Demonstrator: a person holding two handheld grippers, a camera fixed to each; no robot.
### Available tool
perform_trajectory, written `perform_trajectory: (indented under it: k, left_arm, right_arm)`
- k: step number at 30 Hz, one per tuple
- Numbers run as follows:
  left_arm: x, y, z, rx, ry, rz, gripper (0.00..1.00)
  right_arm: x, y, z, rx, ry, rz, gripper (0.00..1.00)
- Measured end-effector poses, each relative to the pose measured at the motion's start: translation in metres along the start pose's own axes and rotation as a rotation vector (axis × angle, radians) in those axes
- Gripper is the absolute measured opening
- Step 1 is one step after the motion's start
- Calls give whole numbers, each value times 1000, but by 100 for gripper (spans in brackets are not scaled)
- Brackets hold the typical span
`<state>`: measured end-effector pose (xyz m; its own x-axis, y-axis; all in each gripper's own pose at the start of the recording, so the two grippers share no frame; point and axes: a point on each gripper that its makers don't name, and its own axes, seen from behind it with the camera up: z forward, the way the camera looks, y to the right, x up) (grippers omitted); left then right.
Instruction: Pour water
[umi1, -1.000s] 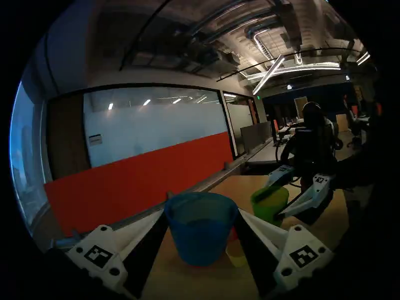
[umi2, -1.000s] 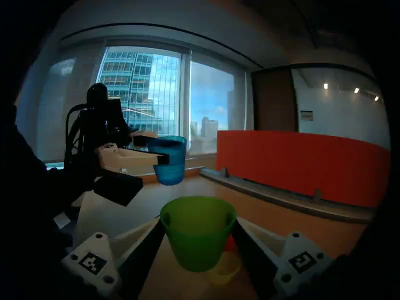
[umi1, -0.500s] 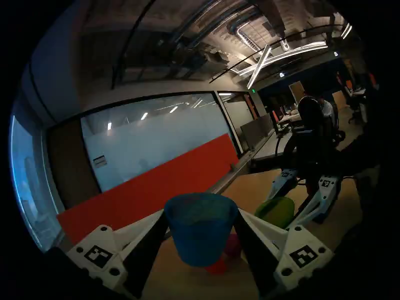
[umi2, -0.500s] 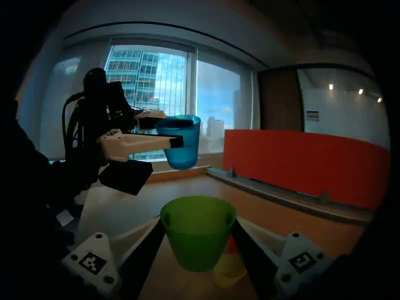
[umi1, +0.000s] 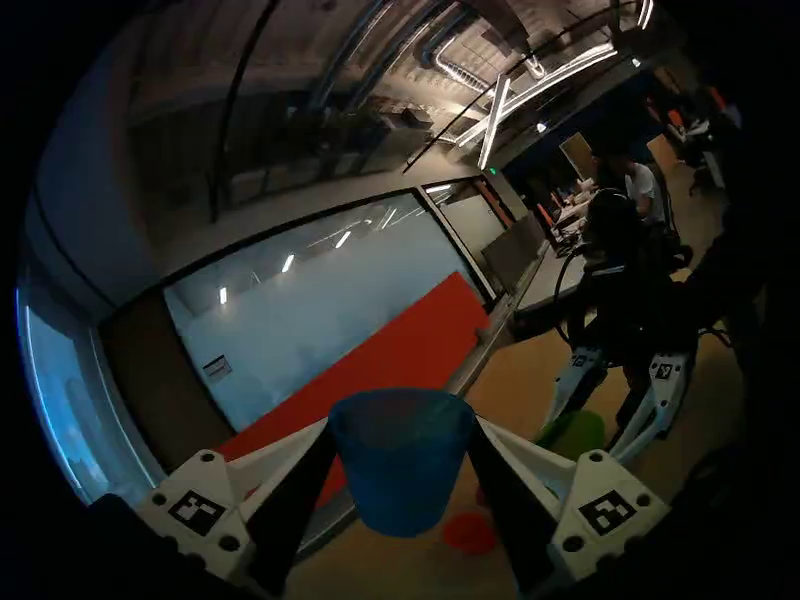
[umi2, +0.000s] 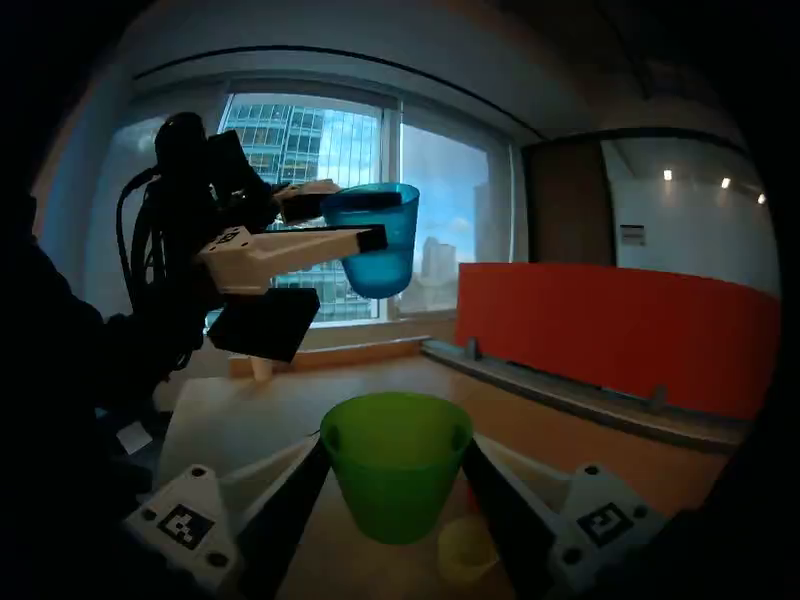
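A wooden table (umi2: 250, 420) is seen before a large window (umi2: 300, 150) with towers outside. An orange partition (umi2: 620, 330) is set along the right of the right gripper view. At the bottom centre of that view, a green cup (umi2: 396, 465) is held upright between the fingers of the right gripper (umi2: 396, 440), which are closed against its sides. A small yellow cup (umi2: 465, 548) is seen on the table just to its lower right. In the upper left, a blue cup (umi2: 380, 265) is clamped between the fingers of the left gripper (umi2: 365, 230). It is held higher than the green cup and well apart from it. In the left gripper view, the blue cup is seen at the bottom centre, pressed on both sides. A small red item (umi1: 470, 532) is seen on the table at its lower right.
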<state>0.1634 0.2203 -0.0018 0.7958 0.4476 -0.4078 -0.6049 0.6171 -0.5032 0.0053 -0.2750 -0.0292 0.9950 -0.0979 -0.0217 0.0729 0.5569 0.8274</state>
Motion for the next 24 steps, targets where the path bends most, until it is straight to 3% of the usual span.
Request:
perform_trajectory:
  k: [24]
  left_arm:
    - [15, -9, 4, 30, -10, 238, 87]
  right_arm:
    - [9, -20, 20, 56, 6, -9, 90]
